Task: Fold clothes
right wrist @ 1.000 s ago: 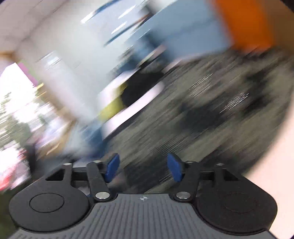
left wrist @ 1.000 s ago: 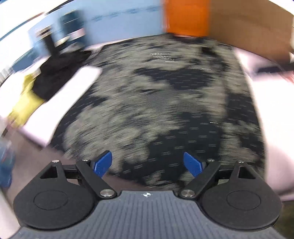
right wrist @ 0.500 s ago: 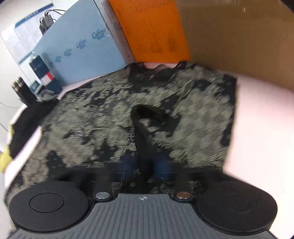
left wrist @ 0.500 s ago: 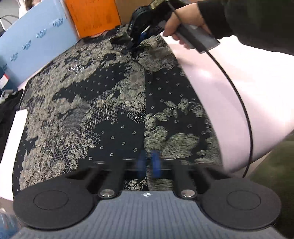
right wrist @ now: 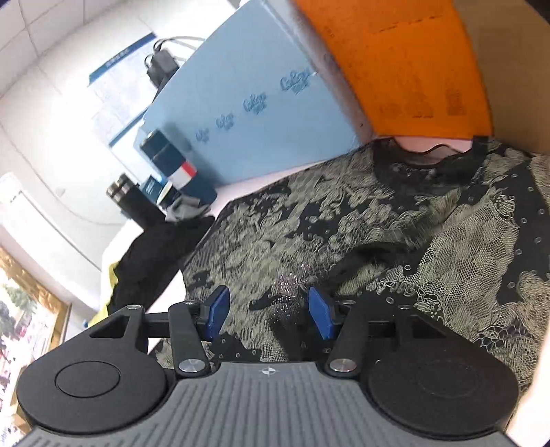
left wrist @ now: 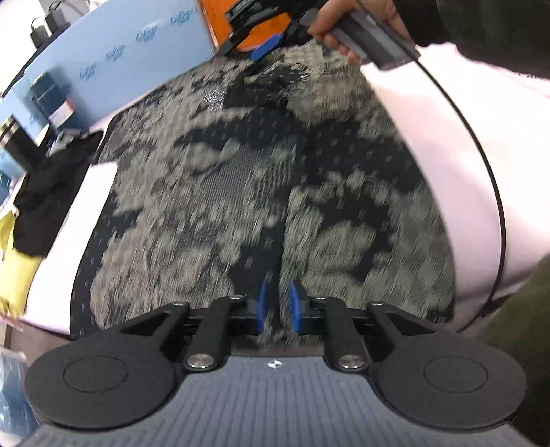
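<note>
One black garment with a pale beige lace-and-flower print lies spread flat over the pale pink table top. Above its near hem the left gripper is opening, gripping nothing. The right gripper is opening over the cloth, empty.

Left gripper: tilted down, blue pads narrowly apart, jaws opening, cloth between them. Right gripper: jaws opening, pads wide apart, nothing pinched. Right hand: wrapped round handle.
</note>
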`<action>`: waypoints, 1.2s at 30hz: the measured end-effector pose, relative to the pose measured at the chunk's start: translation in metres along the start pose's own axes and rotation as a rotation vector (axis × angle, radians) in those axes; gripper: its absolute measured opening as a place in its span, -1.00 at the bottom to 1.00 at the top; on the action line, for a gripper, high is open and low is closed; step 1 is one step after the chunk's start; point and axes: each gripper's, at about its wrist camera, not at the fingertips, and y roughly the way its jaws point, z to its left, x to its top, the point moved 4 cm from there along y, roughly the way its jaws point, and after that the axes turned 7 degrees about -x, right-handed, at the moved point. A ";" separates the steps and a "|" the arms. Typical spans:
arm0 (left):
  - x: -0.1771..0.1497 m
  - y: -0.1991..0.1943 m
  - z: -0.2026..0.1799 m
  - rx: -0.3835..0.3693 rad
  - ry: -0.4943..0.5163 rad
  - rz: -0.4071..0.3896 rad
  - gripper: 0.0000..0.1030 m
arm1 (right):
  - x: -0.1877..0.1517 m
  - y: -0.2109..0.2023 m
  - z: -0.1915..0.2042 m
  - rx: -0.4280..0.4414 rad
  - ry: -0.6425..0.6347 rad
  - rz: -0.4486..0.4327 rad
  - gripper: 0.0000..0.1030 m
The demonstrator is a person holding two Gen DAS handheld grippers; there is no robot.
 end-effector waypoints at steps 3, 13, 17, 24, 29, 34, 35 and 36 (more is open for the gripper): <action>-0.014 -0.003 0.012 0.015 -0.060 0.013 -0.31 | 0.007 -0.001 -0.014 -0.101 -0.039 -0.018 -0.04; -0.012 -0.015 0.057 0.056 -0.184 -0.023 0.03 | 0.041 -0.007 -0.096 -0.646 -0.111 -0.107 0.03; 0.009 -0.003 0.040 -0.020 -0.082 -0.031 0.23 | 0.044 -0.015 -0.126 -0.719 -0.004 -0.169 0.28; 0.027 0.016 0.004 -0.096 0.052 -0.021 0.09 | 0.055 -0.014 -0.151 -0.697 0.106 -0.251 0.41; 0.027 0.023 0.004 -0.107 0.075 0.014 0.08 | 0.063 -0.003 -0.168 -0.680 0.152 -0.216 -0.12; 0.028 0.027 0.007 -0.120 0.075 0.037 0.09 | 0.073 -0.005 -0.175 -0.662 0.157 -0.234 -0.94; 0.028 0.028 0.007 -0.121 0.079 0.041 0.09 | 0.077 -0.007 -0.179 -0.677 0.161 -0.242 -0.94; 0.028 0.028 0.007 -0.120 0.083 0.046 0.09 | 0.079 -0.008 -0.183 -0.686 0.168 -0.232 -0.90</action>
